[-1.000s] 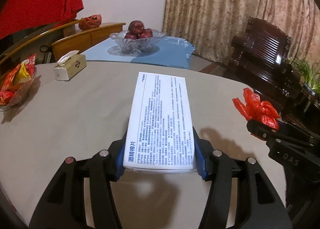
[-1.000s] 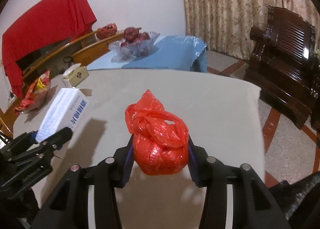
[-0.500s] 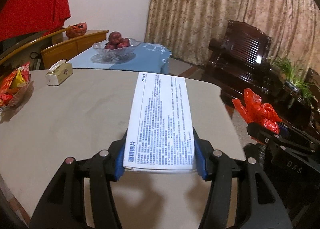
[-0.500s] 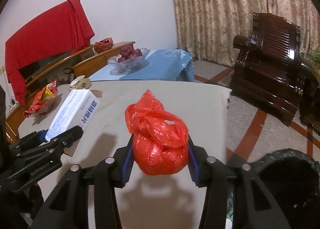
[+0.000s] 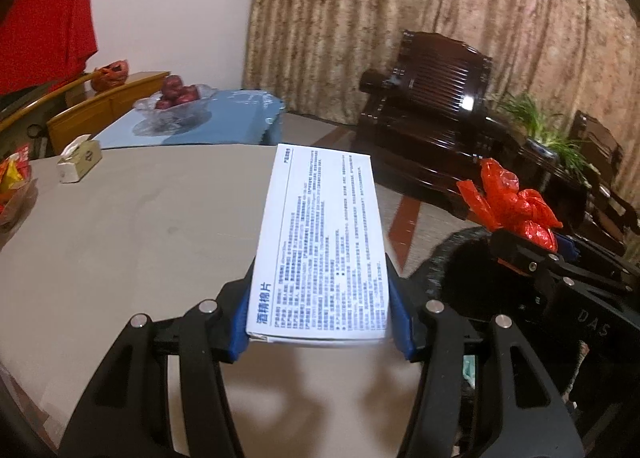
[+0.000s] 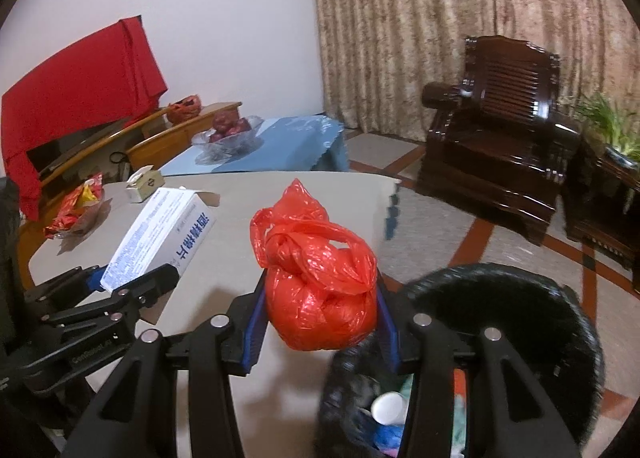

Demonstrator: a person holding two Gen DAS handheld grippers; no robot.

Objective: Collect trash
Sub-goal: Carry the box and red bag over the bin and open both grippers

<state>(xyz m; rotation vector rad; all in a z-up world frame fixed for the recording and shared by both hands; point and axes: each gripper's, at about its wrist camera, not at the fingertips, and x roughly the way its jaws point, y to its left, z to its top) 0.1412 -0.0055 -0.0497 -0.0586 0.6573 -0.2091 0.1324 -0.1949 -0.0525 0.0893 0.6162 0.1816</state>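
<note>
My left gripper [image 5: 320, 318] is shut on a white printed box [image 5: 322, 242] and holds it above the beige table [image 5: 132, 225] near its right edge. The box also shows in the right wrist view [image 6: 160, 236]. My right gripper [image 6: 320, 314] is shut on a knotted red plastic bag [image 6: 318, 278], held over the table's corner beside a black-lined trash bin [image 6: 500, 318] with litter inside. The bag [image 5: 512, 205] and the bin [image 5: 460, 258] also show at the right of the left wrist view.
A tissue box [image 5: 78, 157] and a snack bowl [image 5: 14, 185] stand at the table's far left. A glass fruit bowl [image 5: 176, 101] sits on a blue table behind. A dark wooden armchair [image 6: 500, 129] and a plant [image 6: 612, 125] stand to the right.
Both grippers have swung to the right past the table's edge, each still holding its item. The trash bin has come into view under the right gripper.
</note>
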